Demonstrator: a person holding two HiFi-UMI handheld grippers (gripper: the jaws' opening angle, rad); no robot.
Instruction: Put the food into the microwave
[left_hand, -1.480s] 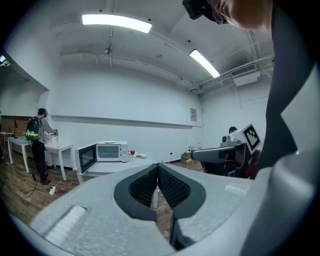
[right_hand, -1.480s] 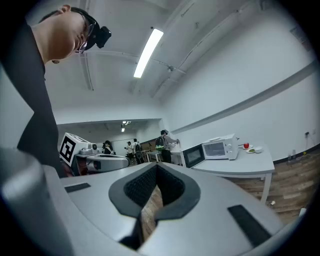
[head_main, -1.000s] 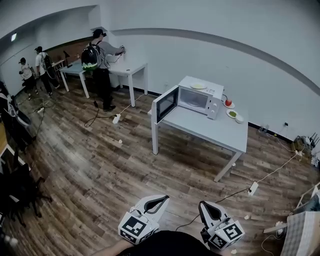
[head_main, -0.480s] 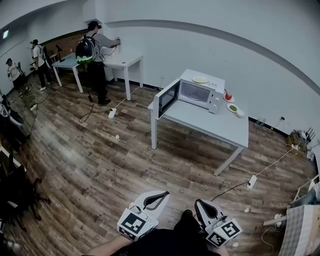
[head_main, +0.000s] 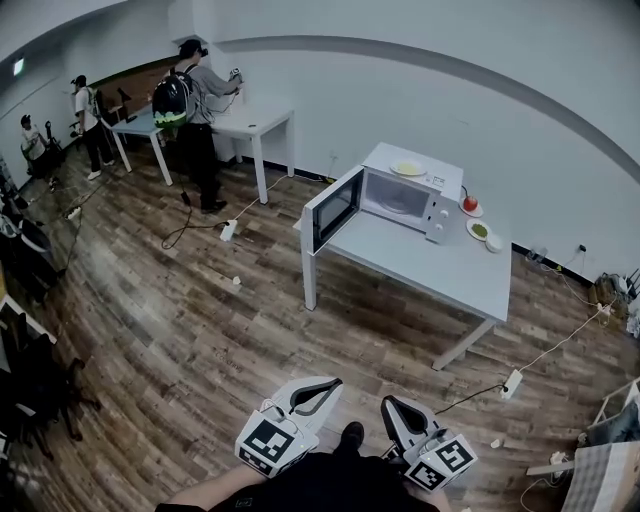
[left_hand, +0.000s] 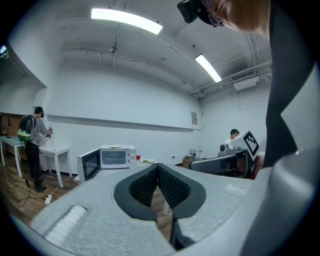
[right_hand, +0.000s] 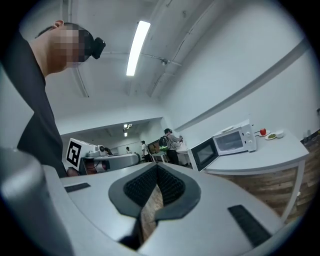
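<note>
food (head_main: 479, 229) beside microwave (head_main: 400, 195), too small to identify

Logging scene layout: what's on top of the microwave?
One plate sits on the microwave roof, holding something pale yellow. What that food is can't be told at this size; the roof under the plate is covered.

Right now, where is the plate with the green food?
In the head view, the plate with green food lies on the white table, right of the microwave, between the red food and a small white object.
</note>
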